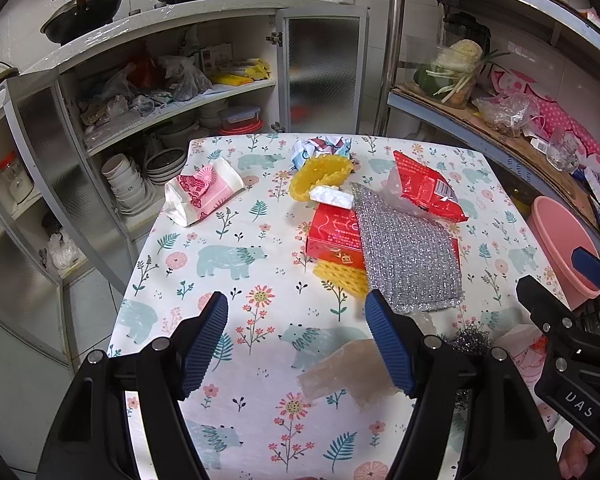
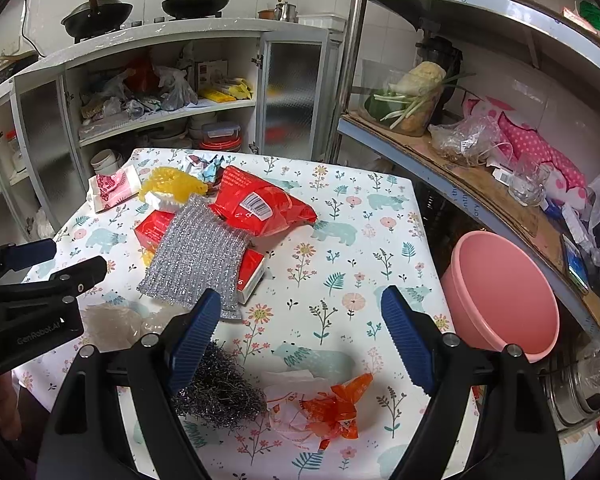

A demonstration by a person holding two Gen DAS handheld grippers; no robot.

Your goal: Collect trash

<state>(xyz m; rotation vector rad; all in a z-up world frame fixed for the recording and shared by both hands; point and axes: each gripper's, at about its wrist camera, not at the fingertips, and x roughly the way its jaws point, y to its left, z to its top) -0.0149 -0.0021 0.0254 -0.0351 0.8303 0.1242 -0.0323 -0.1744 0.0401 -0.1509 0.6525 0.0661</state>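
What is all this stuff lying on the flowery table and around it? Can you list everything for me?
Tablecloth: one, white with bears and flowers, covers the table.
Mesh cloth: one, silver, on the red box.
Red box: one, table middle, under the cloth.
Snack bag: one, red, behind the cloth.
Foam net: two, yellow, one behind the box, one in front of it.
Pink paper pack: one, pink and white, far left.
Steel wool: one, grey, near edge.
Orange wrapper: one, crumpled, near edge.
Clear film: one, near edge.
Basin: one, pink, right of table.
Woks: two, black, on the counter.
Left gripper: open, empty.
Right gripper: open, empty.
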